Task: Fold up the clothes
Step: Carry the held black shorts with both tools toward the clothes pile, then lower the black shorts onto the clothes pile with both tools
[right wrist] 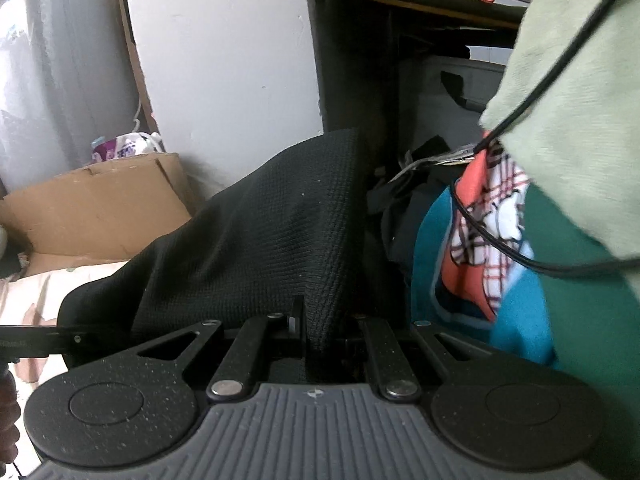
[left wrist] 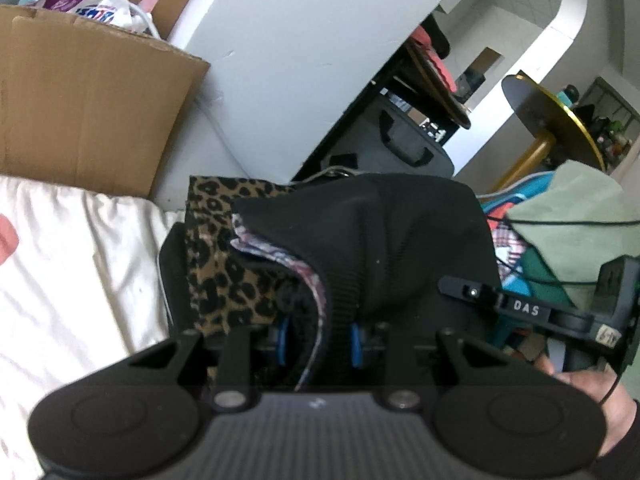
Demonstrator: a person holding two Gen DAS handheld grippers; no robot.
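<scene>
A black knit garment with a pinkish patterned lining hangs between both grippers. My left gripper is shut on its ribbed edge, the blue fingertips mostly buried in the cloth. My right gripper is shut on another part of the same black garment, which drapes over its fingers and hides them. The right gripper's body also shows in the left wrist view. A leopard-print cloth lies under the black garment.
A white bedsheet lies to the left, with a cardboard box behind it. A pile of clothes, pale green, teal and checked, sits to the right. A black cable crosses the pile. A dark suitcase stands behind.
</scene>
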